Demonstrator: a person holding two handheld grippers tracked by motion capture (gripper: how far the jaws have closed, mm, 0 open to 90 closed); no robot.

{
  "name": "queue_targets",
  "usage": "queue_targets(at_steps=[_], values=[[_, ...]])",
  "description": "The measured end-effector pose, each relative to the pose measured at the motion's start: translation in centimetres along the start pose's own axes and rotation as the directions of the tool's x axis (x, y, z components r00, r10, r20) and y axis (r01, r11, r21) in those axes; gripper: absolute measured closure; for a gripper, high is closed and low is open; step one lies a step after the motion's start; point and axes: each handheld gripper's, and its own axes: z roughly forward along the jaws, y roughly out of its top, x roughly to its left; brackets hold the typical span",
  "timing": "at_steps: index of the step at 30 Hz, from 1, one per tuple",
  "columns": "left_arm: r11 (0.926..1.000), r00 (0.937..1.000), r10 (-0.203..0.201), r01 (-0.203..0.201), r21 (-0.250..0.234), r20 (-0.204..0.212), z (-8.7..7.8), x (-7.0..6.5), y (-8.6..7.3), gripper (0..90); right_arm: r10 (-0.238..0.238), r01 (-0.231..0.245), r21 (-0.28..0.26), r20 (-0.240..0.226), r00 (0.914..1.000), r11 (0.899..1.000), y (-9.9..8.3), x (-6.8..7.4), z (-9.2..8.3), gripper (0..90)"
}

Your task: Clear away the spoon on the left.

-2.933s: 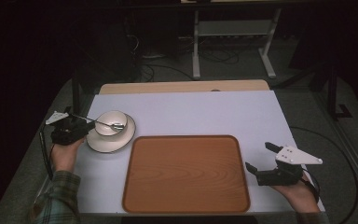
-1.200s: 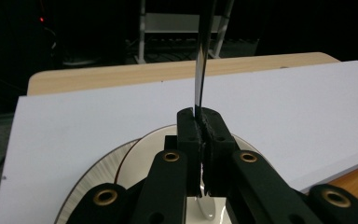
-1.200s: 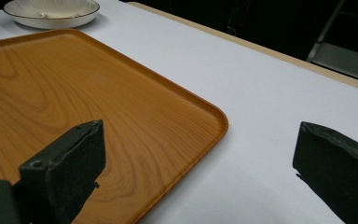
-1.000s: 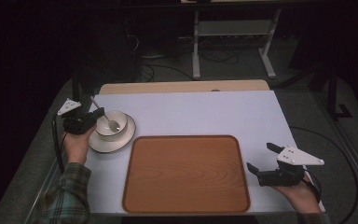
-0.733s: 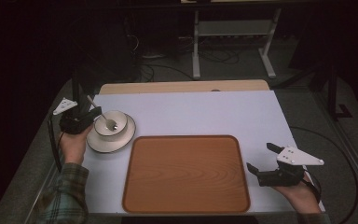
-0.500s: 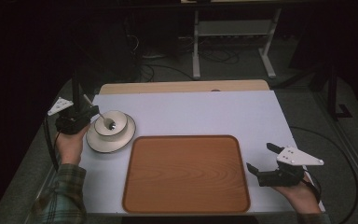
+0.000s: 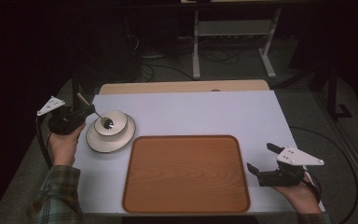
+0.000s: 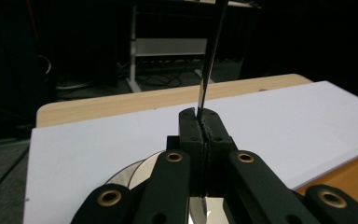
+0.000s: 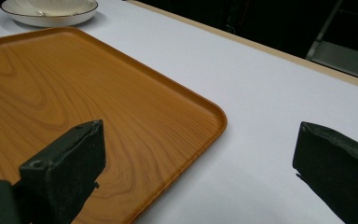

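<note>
I see a wooden tray lying flat near my edge of the white-covered worktop, a metal stand on the dark floor behind, cables trailing beside it

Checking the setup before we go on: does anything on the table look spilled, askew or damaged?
Nothing stands out. The cup sits upright on its saucer, with no spill showing around it. The left gripper holds the spoon by its handle, bowl end in the cup. The wooden tray lies flat and square, and the right gripper rests open beside it.
</note>
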Motion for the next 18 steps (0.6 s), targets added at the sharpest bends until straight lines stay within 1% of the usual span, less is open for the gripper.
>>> queue_targets(at_steps=[4,9,12,14,16,17,18], values=[[0.9999,0.9996,0.011,-0.011,0.000,0.026,-0.2,-0.4,0.5,89.1,-0.001,0.001,0.001,0.001,1.0000,1.000,0.0,0.0,0.0,1.8],[0.9994,0.9966,0.033,-0.033,0.006,0.075,-0.4,-1.3,1.2,89.1,-0.001,0.001,0.000,0.003,1.0000,1.000,0.0,0.0,-0.1,1.8],[0.9992,0.9928,0.037,-0.038,0.009,0.114,-0.3,-1.8,1.5,89.1,-0.001,0.001,0.001,0.005,1.0000,1.000,0.0,0.0,-0.1,1.8],[0.9982,0.9886,0.053,-0.056,0.019,0.141,-0.2,-2.2,1.7,89.1,-0.002,0.002,0.000,0.005,1.0000,1.000,0.0,0.0,-0.1,1.8],[0.9982,0.9850,0.052,-0.056,0.020,0.165,-0.1,-2.5,1.7,89.1,-0.004,0.004,0.000,0.005,1.0000,1.000,0.0,0.0,-0.1,1.8],[0.9984,0.9822,0.048,-0.053,0.020,0.182,0.0,-2.6,1.7,89.1,-0.005,0.005,-0.001,0.005,1.0000,1.000,0.0,0.0,-0.1,1.8],[0.9979,0.9804,0.055,-0.060,0.024,0.189,0.1,-2.8,1.7,89.1,-0.006,0.006,-0.001,0.005,1.0000,1.000,0.0,0.0,-0.1,1.8]])
